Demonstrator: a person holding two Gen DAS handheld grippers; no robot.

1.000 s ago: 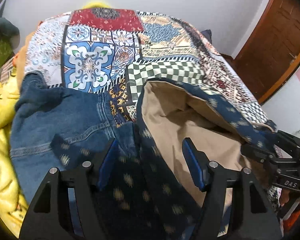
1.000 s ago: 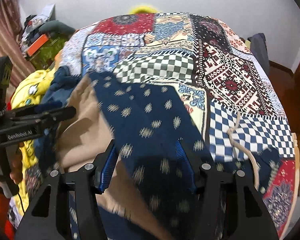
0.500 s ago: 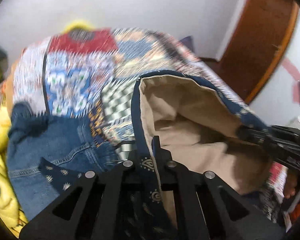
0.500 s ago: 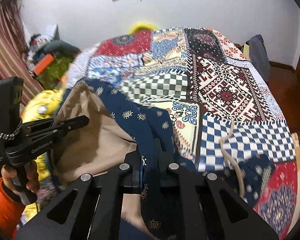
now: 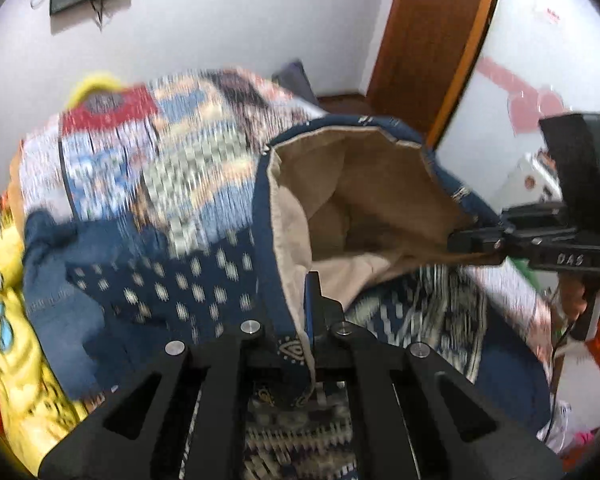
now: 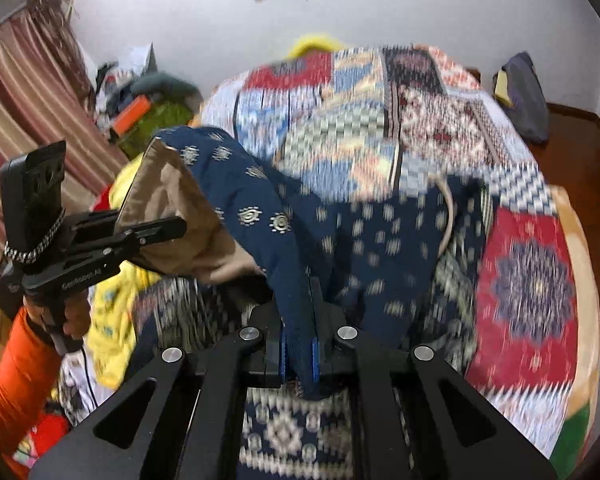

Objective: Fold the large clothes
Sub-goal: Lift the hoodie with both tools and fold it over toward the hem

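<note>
Both the left gripper (image 5: 296, 344) and right gripper (image 6: 299, 354) clench the navy patterned garment (image 6: 260, 200), its tan lining (image 5: 364, 196) stretched between their fingers above the patchwork bedspread (image 6: 528, 280).

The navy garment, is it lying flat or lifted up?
Lifted: both grippers, left and right, pinch the navy garment, its tan lining gaping open above the bed.
</note>
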